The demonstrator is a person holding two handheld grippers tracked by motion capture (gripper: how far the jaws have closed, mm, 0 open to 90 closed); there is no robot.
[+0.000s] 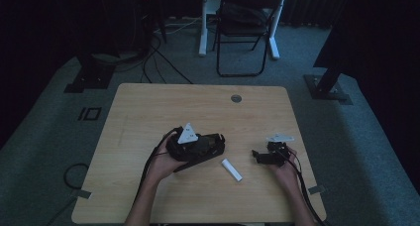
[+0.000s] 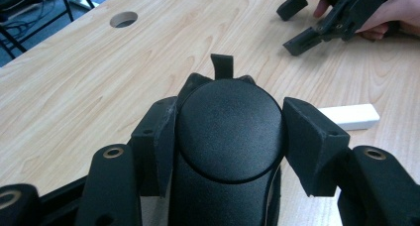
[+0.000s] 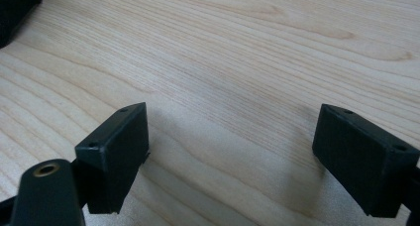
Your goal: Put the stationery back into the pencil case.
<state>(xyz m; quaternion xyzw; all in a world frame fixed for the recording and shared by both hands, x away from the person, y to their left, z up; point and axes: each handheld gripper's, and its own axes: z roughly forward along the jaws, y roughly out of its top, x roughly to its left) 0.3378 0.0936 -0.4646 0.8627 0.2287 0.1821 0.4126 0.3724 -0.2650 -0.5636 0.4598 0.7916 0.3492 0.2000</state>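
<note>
Grippers work a wooden table (image 1: 148, 112) as we look down from above. Nearest us, the left gripper (image 2: 230, 137) clamps its jaws on a rounded black case (image 2: 230, 132) at mid-table, seemingly steadying it. Our right gripper (image 3: 230, 156) rests to the side, jaws spread wide on nothing, probably waiting. A white bar (image 1: 232, 169) lies between them; farther off sits a cable hole (image 1: 236, 98).
</note>
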